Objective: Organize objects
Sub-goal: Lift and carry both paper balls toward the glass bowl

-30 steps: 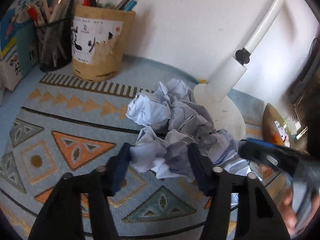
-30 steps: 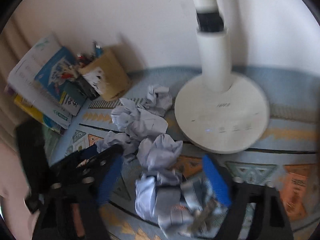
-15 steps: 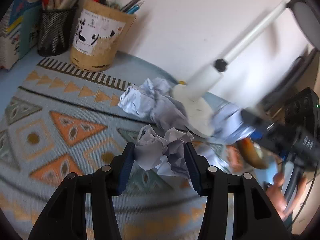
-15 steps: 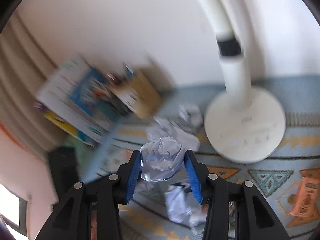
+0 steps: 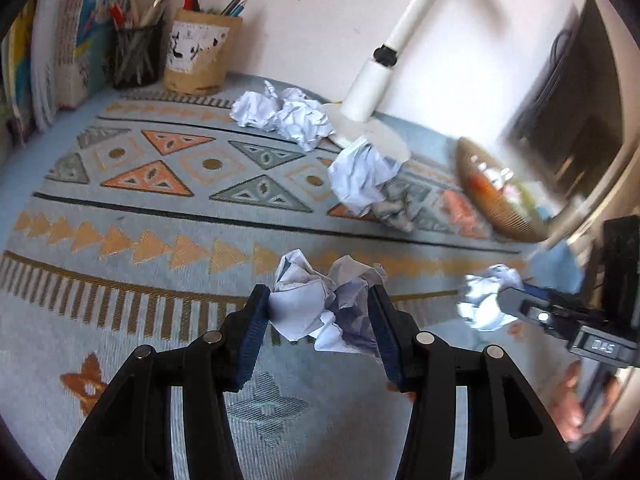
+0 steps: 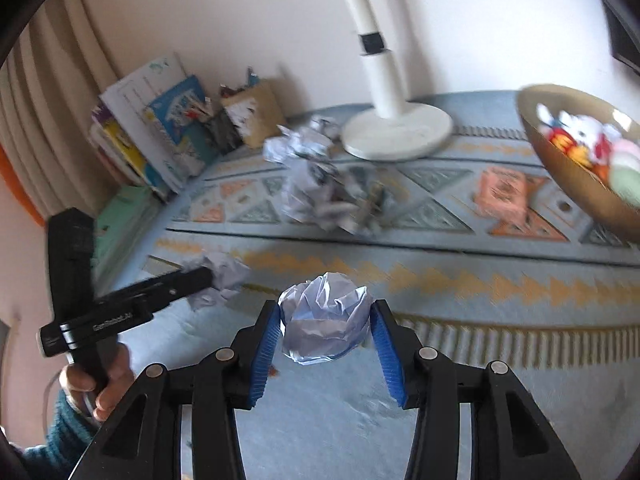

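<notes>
The left claw (image 5: 320, 316) pinches a crumpled paper wad (image 5: 324, 304) above the patterned mat's (image 5: 160, 216) fringed edge. The right claw (image 6: 325, 322), whose jaws have just been closing, clamps a paper ball (image 6: 325, 316) between its blue pads. Farther back, loose paper wads (image 5: 360, 180) lie by the white lamp base (image 6: 396, 132), beside a wooden bowl (image 6: 560, 176).

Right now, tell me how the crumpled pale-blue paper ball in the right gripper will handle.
The crumpled pale-blue paper ball probably weighs little and squashes easily: it is creased all over. Pinched between the right gripper's blue pads, it seems unlikely to slip.
</notes>
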`<move>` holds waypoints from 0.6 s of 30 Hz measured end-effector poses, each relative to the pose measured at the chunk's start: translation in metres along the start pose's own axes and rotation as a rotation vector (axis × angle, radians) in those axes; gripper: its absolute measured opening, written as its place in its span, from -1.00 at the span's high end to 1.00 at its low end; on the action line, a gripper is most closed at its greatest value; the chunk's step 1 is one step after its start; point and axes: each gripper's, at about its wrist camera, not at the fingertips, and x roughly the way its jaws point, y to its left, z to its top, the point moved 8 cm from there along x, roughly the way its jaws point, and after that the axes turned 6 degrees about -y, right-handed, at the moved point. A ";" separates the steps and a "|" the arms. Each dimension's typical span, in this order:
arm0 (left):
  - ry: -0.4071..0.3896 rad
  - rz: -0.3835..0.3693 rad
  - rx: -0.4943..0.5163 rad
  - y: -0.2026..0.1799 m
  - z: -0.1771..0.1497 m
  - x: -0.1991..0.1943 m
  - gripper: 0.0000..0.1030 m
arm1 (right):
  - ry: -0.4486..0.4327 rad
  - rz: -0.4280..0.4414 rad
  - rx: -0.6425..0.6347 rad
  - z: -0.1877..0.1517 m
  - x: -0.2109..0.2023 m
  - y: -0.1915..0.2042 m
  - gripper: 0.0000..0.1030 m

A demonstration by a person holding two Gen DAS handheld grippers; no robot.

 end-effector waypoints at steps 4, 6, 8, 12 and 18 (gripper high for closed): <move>-0.015 0.026 0.006 0.007 -0.002 -0.007 -0.04 | 0.020 -0.031 -0.011 -0.020 0.001 -0.015 0.02; 0.000 0.015 -0.016 0.010 -0.005 -0.003 -0.17 | 0.027 -0.004 0.010 -0.026 -0.002 -0.018 -0.06; 0.048 -0.019 -0.026 0.009 -0.008 0.004 -0.38 | 0.015 0.002 0.037 -0.031 -0.006 -0.024 -0.32; 0.058 0.008 0.021 0.002 -0.011 0.003 -0.44 | -0.010 0.016 0.077 -0.030 -0.015 -0.031 -0.32; 0.082 0.059 0.109 -0.009 -0.016 0.008 -0.69 | 0.023 0.014 0.064 -0.029 -0.001 -0.024 -0.33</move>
